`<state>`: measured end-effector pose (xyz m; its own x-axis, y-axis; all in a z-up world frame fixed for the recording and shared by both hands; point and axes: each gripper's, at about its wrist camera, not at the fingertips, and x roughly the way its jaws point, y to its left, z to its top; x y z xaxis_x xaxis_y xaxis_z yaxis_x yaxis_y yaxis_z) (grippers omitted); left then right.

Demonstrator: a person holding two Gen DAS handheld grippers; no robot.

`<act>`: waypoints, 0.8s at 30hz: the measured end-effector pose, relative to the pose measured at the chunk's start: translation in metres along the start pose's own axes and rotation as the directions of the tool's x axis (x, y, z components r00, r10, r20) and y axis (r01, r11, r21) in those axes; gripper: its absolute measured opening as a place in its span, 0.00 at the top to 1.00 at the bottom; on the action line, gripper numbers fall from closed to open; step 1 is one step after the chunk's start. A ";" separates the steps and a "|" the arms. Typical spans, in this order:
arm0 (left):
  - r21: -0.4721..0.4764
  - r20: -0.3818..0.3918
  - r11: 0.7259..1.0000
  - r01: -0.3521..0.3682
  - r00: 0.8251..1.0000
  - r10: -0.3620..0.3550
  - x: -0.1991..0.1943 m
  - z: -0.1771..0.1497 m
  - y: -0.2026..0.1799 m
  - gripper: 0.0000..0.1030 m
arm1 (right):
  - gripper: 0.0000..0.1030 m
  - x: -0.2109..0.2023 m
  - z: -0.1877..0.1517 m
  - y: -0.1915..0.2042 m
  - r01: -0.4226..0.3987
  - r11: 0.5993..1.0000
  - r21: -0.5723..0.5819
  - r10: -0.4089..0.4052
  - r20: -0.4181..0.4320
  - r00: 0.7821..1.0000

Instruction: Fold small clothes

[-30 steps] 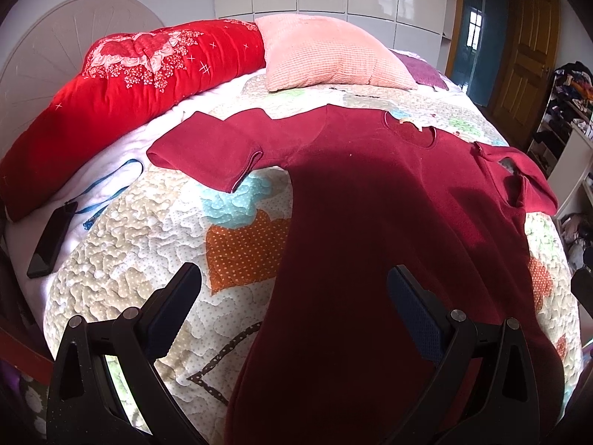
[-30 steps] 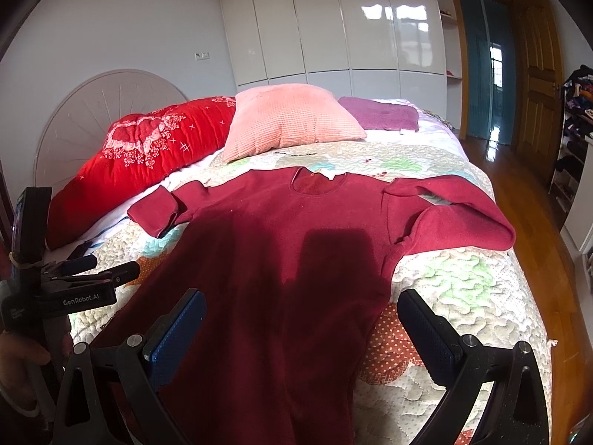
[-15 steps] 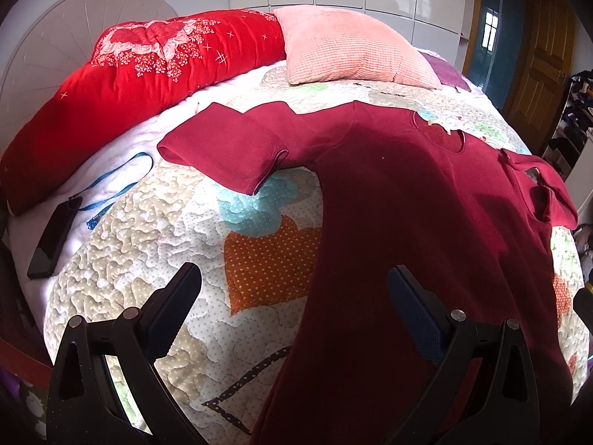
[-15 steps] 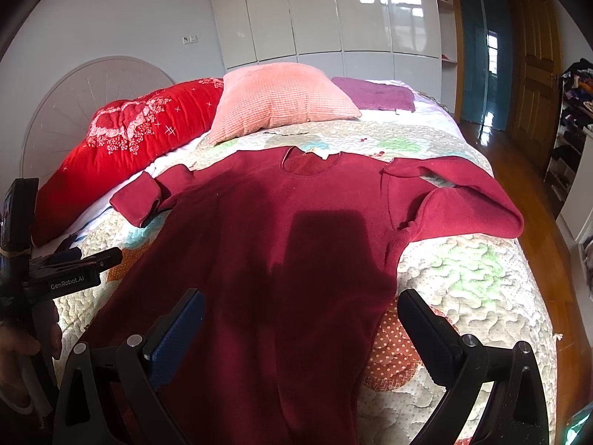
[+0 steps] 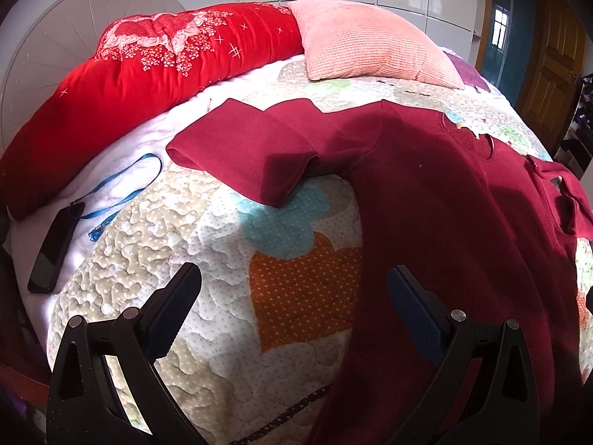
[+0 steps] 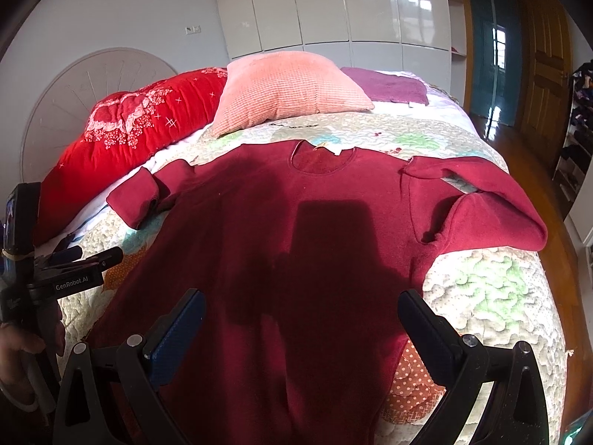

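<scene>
A dark red long-sleeved garment (image 5: 444, 200) (image 6: 296, 230) lies flat on the quilted bed, neckline toward the pillows. Its left sleeve (image 5: 255, 155) (image 6: 137, 200) is doubled back on itself; its right sleeve (image 6: 489, 204) is folded in near the bed's right side. My left gripper (image 5: 292, 296) hovers open over the quilt beside the garment's left edge, its right finger above the cloth. My right gripper (image 6: 300, 319) stands open above the garment's lower body, holding nothing. The left gripper's device (image 6: 55, 278), held by a hand, shows at the right wrist view's left edge.
A red embroidered bolster (image 5: 148, 74) and a pink pillow (image 5: 370, 52) lie at the head of the bed, with a purple cloth (image 6: 389, 85) behind. A black phone (image 5: 55, 244) with a blue lanyard (image 5: 122, 185) lies at the bed's left. Wooden floor (image 6: 556, 222) runs along the right.
The left gripper has moved leftward and forward, so the garment's left sleeve and the orange quilt patch now sit nearer its middle. The right gripper has edged closer over the garment. Both stay open.
</scene>
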<state>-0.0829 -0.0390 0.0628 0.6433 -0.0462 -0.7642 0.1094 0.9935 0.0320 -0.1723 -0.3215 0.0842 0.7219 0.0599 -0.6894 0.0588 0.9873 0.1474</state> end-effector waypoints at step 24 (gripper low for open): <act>-0.020 -0.115 1.000 0.013 0.993 -0.015 0.118 0.066 0.024 0.71 | 0.16 0.064 0.030 0.022 -0.217 0.973 0.074 0.223 -0.093 0.970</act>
<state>0.0461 -0.0272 0.0161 0.5498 -0.0492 -0.8339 0.1030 0.9946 0.0092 -0.1041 -0.3007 0.0644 0.6493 0.2924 -0.7021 -0.0481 0.9371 0.3457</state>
